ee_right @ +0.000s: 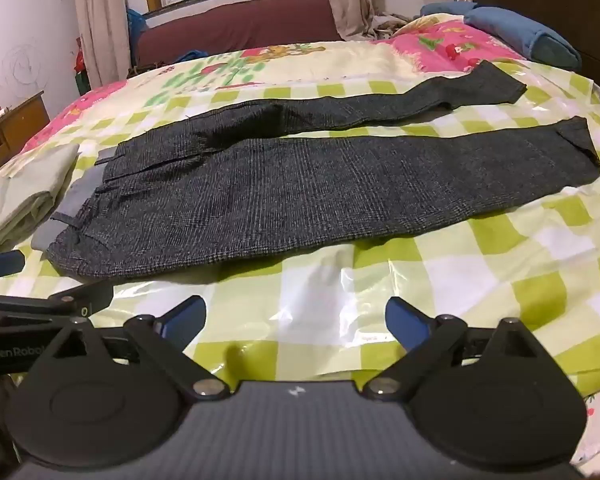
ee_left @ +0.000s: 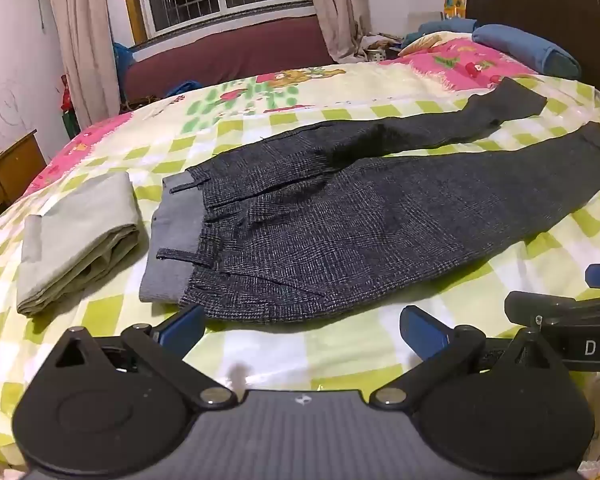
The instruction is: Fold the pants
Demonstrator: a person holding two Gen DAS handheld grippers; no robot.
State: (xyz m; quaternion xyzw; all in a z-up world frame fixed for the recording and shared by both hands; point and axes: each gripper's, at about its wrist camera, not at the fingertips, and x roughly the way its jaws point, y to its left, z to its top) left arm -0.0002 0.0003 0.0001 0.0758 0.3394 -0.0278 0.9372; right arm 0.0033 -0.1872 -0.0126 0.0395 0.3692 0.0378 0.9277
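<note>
Both sets of fingers stand wide and empty: my left gripper [ee_left: 302, 330] hangs over the bedspread [ee_left: 308, 344] just short of the waistband, my right gripper [ee_right: 296, 320] beside it, short of the near leg's edge. With the pants [ee_right: 300, 196] lying flat, legs spread apart toward the blue pillow [ee_right: 520, 28], I judge the first move is pinching the near leg's edge at waist and thigh, then carrying it evenly over the far leg. Thick, dark checked wool with a smooth grey waistband lining should crease slowly, while the glossy green-checked cover beneath may slip.
</note>
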